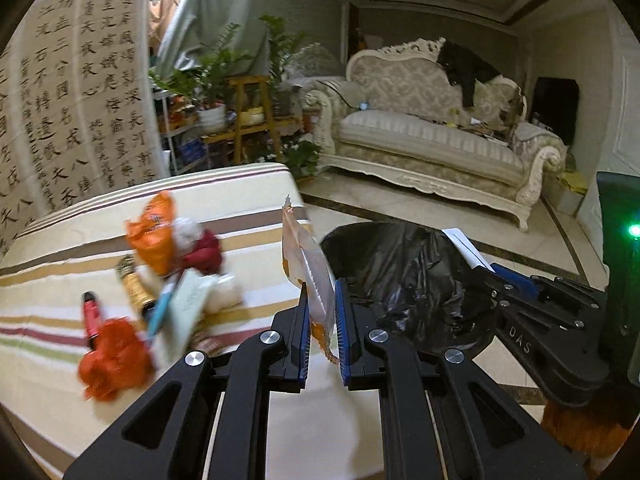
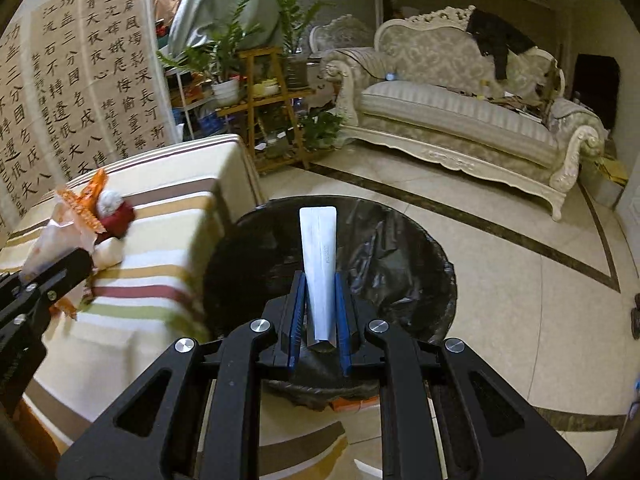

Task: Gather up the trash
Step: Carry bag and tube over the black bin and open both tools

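My left gripper [image 1: 322, 292] is shut on a white and orange snack wrapper [image 1: 306, 264], held upright at the table's right edge beside the black-lined trash bin [image 1: 400, 272]. My right gripper [image 2: 320, 284] is shut on a white paper packet [image 2: 320, 256] and holds it over the bin [image 2: 384, 256]. The right gripper also shows in the left wrist view [image 1: 496, 268]. Trash lies on the striped tablecloth [image 1: 240, 208]: an orange bag [image 1: 154, 232], a dark red wad [image 1: 204, 252], an orange net [image 1: 112, 356], a red tube [image 1: 91, 314].
A cream sofa [image 1: 432, 132] stands across the tiled floor [image 1: 400, 208]. A wooden plant shelf [image 1: 252, 120] and a calligraphy screen [image 1: 80, 100] stand behind the table. A dark cabinet with a green light [image 1: 624, 240] is at the right.
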Available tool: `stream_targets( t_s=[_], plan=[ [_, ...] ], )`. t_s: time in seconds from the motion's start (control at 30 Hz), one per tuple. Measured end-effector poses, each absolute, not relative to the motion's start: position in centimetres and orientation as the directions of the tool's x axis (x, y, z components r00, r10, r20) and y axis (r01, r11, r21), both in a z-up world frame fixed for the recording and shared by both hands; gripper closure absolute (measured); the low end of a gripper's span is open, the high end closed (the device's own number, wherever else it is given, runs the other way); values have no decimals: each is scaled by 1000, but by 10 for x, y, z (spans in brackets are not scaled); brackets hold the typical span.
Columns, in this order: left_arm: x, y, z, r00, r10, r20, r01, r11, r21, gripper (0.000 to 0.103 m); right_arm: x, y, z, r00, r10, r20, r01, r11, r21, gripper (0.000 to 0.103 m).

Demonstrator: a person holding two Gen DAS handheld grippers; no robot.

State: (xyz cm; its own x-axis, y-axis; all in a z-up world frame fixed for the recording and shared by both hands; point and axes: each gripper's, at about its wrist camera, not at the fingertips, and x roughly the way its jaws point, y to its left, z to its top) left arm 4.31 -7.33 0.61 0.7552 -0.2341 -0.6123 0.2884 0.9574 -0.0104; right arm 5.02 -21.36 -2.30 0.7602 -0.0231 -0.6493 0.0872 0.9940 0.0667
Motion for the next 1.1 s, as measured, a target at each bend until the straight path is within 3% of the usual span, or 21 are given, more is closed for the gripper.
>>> stream_targets(
  t_s=[0.43, 0.53, 0.6, 0.8, 0.97, 1.1],
  plan=[
    [93, -129, -13, 718, -218, -661, 337, 940, 57, 90, 88, -250, -46, 739, -28, -674, 137, 985, 109, 87],
    [103, -133, -18, 699, -211, -683, 336, 941, 53, 76, 97, -258, -52, 731, -22, -682, 146, 981, 124, 82],
    [104, -133, -19, 695, -206, -689, 327, 944, 48, 61, 101, -262, -55, 724, -19, -690, 154, 979, 134, 76],
    [107, -129, -19, 693, -197, -694, 303, 952, 33, 47, 99, -265, -56, 720, -33, -693, 169, 977, 129, 66],
    [101, -125, -14, 720, -172, -673, 279, 959, 54, 34, 92, -267, -50, 727, -47, -685, 185, 974, 130, 51],
    [93, -120, -10, 728, -160, -667, 270, 961, 65, 32, 85, -265, -47, 731, -49, -681, 194, 971, 138, 39]
  ],
)
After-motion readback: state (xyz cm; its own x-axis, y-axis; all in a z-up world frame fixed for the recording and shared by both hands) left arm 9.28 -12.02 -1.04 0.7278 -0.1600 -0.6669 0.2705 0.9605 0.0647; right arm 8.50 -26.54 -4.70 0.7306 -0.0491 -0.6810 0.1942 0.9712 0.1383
